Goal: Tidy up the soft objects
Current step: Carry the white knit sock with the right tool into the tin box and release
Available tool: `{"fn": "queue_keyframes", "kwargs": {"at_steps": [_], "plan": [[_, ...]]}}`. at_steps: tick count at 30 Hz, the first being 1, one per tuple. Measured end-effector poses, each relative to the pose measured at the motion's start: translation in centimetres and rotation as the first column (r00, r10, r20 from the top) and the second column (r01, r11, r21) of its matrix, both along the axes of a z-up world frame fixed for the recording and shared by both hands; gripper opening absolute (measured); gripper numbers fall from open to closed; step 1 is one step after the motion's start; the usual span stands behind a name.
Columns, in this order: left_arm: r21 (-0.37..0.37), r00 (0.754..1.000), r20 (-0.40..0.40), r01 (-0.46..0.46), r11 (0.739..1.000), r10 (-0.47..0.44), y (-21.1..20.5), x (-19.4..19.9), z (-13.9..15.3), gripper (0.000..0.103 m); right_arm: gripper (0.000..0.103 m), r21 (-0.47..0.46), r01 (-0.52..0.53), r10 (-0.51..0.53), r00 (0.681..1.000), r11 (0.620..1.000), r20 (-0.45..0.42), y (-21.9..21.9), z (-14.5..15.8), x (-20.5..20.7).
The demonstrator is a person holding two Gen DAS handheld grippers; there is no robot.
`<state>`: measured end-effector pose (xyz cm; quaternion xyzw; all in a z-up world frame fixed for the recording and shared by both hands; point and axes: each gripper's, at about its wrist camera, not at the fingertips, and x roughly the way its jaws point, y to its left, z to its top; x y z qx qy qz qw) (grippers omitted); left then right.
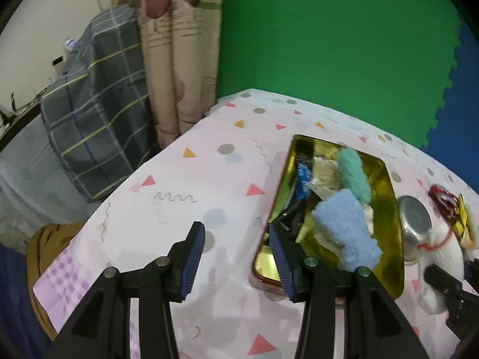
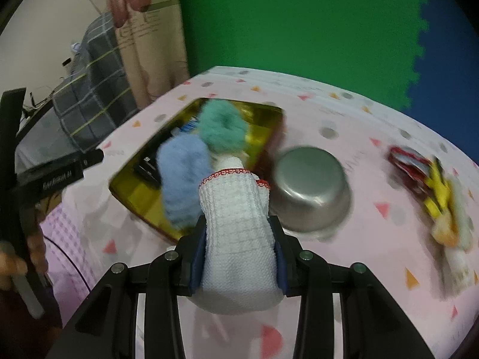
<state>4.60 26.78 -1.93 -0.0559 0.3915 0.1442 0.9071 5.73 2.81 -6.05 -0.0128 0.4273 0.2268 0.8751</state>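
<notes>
The left gripper [image 1: 236, 257] occupies the lower centre of the frame, its blue-padded jaws standing apart with nothing between them. Beneath it lies a pink patterned tablecloth [image 1: 191, 185]. Right of centre sits a gold rectangular tin [image 1: 386, 197] containing a light-blue fuzzy cloth [image 1: 344, 230], a mint-green fuzzy cloth [image 1: 354, 173] and a blue-bristled item [image 1: 304, 176]. Just beside the tin's right wall lies an overturned metal bowl [image 1: 414, 221]. At the lower right edge, a white knitted cloth [image 1: 434, 257] meets a black part of the right gripper [image 1: 452, 290].

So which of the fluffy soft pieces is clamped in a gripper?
The white knitted, red-trimmed one, in the right gripper; blue and teal sit in the gold tray.
</notes>
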Motion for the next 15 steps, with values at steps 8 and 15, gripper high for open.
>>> {"fn": "queue_keyframes", "kwargs": {"at_steps": [8,15], "plan": [[-0.029,0.999,-0.02,-0.044,0.999,0.043,1.4,0.2,-0.4,0.046,0.036,-0.041,-0.029,0.03,1.0,0.999,0.011,4.6,-0.5,3.7],[-0.019,0.999,-0.025,-0.048,0.999,0.048,1.4,0.2,-0.5,0.046,0.036,-0.077,-0.014,0.014,1.0,0.997,-0.004,7.0,-2.2,6.3]]}}
